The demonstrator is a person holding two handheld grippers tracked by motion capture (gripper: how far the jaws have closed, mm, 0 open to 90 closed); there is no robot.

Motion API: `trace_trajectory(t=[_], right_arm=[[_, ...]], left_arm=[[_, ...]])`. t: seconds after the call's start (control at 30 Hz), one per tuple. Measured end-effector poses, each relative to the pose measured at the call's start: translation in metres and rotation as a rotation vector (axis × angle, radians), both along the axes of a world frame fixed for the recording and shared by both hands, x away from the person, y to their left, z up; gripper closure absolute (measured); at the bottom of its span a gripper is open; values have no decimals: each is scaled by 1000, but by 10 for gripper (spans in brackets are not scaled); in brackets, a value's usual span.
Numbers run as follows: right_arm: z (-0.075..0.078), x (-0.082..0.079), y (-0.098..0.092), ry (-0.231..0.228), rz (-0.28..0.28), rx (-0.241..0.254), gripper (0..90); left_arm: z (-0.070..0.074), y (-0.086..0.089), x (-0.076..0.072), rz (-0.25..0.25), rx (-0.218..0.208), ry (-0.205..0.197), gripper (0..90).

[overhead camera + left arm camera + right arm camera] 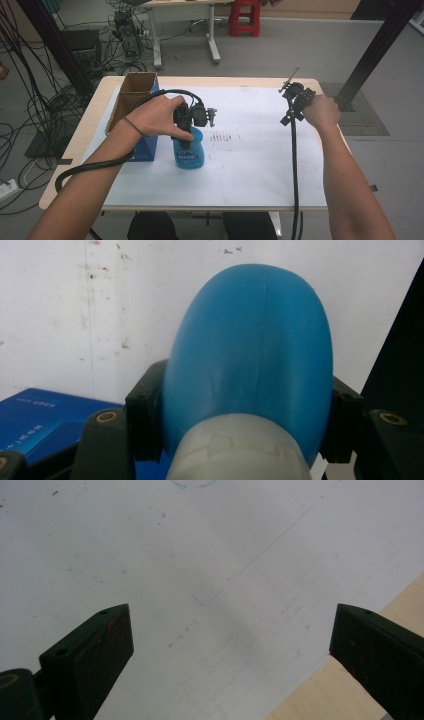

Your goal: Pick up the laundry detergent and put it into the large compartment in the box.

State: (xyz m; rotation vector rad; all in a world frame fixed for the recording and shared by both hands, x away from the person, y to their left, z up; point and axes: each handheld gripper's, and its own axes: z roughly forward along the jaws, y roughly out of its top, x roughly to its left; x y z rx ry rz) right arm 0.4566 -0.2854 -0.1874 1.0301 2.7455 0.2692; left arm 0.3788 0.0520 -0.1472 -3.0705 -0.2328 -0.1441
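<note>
High view: left gripper (186, 131) clamped from above on the neck of a blue plastic bottle (189, 153), upright on the white sheet (250, 165) covering the table (75, 145). Bottle just right of a blue box (146, 147), with an open cardboard box (131, 92) behind that. Right gripper (292, 97) held near the sheet's far right corner, well apart from the bottle; jaw spacing hard to judge from here.

Left gripper view: blue bottle (250, 355) pinched between the two black jaws, pads pressed on both flanks of its shoulder, a pale translucent collar (235, 450) at the bottom. Corner of the blue box (45, 417) at lower left.

Right gripper view: jaws spread wide, empty, over white sheet (200, 555) beside the bare wooden table edge (320, 695).
</note>
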Motion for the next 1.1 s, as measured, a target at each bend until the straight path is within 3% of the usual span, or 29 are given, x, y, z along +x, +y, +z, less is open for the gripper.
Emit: trace_trajectory(t=[1.1], right_arm=[[0, 0, 2, -2, 8, 3, 36]], left_arm=[[0, -1, -1, 9, 7, -3, 368]])
